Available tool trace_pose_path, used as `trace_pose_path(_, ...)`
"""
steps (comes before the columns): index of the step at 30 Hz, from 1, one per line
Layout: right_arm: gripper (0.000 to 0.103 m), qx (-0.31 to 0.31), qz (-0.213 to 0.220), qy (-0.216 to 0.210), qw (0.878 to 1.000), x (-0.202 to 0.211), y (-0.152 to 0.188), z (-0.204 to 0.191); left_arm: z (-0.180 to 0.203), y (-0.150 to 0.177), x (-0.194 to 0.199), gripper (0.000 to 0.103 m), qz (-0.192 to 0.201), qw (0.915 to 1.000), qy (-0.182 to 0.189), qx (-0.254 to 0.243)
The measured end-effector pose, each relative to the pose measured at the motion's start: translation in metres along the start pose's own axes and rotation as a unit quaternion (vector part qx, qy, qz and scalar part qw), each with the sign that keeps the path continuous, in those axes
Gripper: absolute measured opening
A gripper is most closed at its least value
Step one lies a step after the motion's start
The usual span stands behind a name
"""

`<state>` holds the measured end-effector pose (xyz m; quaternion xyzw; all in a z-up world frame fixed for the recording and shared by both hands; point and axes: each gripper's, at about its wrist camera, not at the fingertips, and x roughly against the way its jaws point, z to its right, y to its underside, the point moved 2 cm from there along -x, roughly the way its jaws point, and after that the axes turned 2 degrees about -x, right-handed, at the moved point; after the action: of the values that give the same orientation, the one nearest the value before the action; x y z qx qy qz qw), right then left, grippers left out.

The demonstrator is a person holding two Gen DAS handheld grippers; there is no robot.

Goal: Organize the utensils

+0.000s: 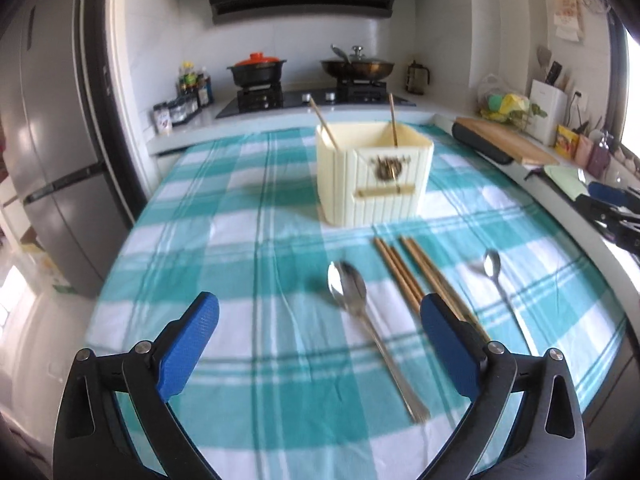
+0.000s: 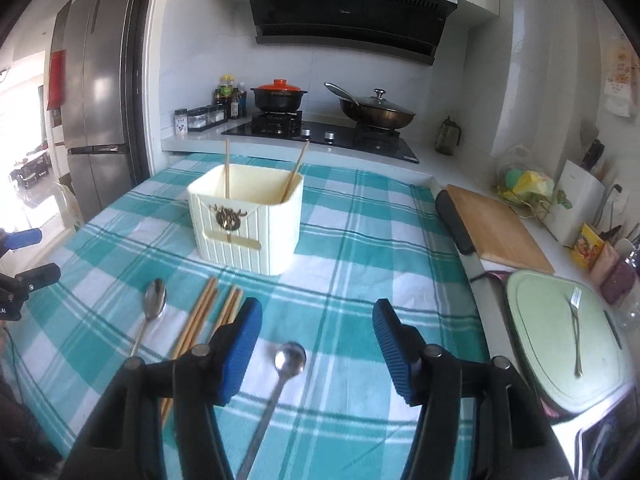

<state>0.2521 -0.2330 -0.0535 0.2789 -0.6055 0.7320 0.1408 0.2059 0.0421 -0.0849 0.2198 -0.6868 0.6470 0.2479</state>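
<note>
Both jaws of the left gripper [image 1: 320, 340] stood spread wide with nothing pinched, poised over a checked teal tablecloth [image 1: 224, 240]. Ahead of them in the left wrist view lay a large steel spoon [image 1: 352, 300], bowl pointing away, just beside a row of wooden chopsticks [image 1: 416, 276], with a smaller spoon [image 1: 494, 270] farther right. Behind stood a cream ribbed utensil holder [image 1: 374, 176] (two chopsticks already leaning inside). A refrigerator [image 1: 56, 168] filled the left edge.

From the right wrist view, the right gripper [image 2: 316, 344] was parted and empty, its blue pads either side of the small spoon [image 2: 288, 360], not touching it. Only this view showed a fork [image 2: 576, 332] lying on a pale green board [image 2: 540, 344] at right, near a wooden cutting board [image 2: 496, 228]. Its left pad hid the chopsticks' near ends.
</note>
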Motion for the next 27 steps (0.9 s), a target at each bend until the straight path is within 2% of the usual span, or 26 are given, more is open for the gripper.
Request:
trace_pose_path(5,0.059,-0.024,0.016,0.015,0.999,0.028,0.047,-0.008,0.017,0.031,0.0,0.101,-0.007,0.9998,0.001,0.018)
trace_pose_path(11,0.059,-0.05,0.012,0.033,0.998,0.038,0.082,-0.007,0.026,0.033,0.012,0.101,0.021,0.9997,-0.005,0.01)
trace_pose_path(14,0.059,-0.046,0.023,0.045,0.998,0.041,0.088,-0.01,0.024,0.03,0.014,0.101,0.028,0.9994,-0.01,0.017)
trace_pose_path(20,0.059,-0.062,0.02,0.027,0.998,0.036,0.096,-0.018,0.025,0.035,0.013,0.101,0.028,0.9993,-0.014,0.021)
trace_pose_path(27,0.059,-0.05,0.016,0.029,0.998,0.035,0.101,-0.024,0.027,0.038,0.011,0.101,0.029,0.9993,-0.017,0.014)
